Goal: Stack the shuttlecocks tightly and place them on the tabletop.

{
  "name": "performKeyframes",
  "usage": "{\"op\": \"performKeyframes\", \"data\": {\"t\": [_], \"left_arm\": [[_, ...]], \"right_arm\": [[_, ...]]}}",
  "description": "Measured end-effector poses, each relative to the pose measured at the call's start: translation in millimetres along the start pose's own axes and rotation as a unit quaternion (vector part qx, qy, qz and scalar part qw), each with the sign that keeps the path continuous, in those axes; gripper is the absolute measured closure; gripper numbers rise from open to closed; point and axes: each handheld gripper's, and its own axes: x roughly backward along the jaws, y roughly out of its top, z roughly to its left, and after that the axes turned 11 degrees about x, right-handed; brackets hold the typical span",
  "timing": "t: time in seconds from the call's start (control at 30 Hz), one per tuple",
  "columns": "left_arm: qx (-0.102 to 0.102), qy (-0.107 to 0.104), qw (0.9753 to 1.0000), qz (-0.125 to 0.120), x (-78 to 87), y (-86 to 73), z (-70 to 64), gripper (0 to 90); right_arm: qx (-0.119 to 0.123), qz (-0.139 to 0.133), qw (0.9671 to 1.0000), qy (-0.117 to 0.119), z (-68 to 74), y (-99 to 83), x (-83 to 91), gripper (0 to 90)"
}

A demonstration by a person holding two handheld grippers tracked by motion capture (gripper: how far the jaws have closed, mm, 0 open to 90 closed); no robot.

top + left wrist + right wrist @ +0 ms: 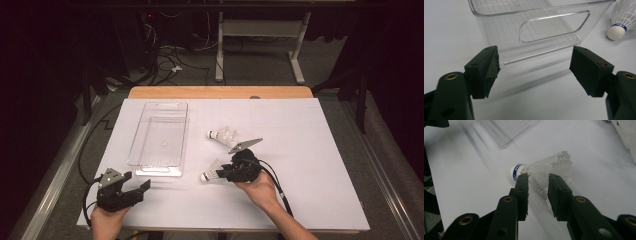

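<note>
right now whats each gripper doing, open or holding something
Left gripper: open, holding nothing, facing the clear bin.
Right gripper: shut on the near shuttlecock.

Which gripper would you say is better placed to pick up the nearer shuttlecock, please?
Right. The right gripper already has its jaws either side of the nearer shuttlecock, nearly closed on its skirt, while the left gripper sits open near the clear bin.
</note>
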Motion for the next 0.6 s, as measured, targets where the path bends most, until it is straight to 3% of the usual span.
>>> {"op": "performKeyframes", "data": {"t": [0.17,0.6], "left_arm": [[0.005,0.001,1.0,0.0,1.0,0.0,1.3,25.0],[0.01,0.0,0.9999,-0.004,1.6,-0.3,2.1,25.0]], "right_arm": [[0.006,0.008,0.9999,0.006,-1.8,0.1,-2.0,79.1],[0.019,0.018,0.9996,0.011,-1.2,0.9,-0.3,88.9]]}}
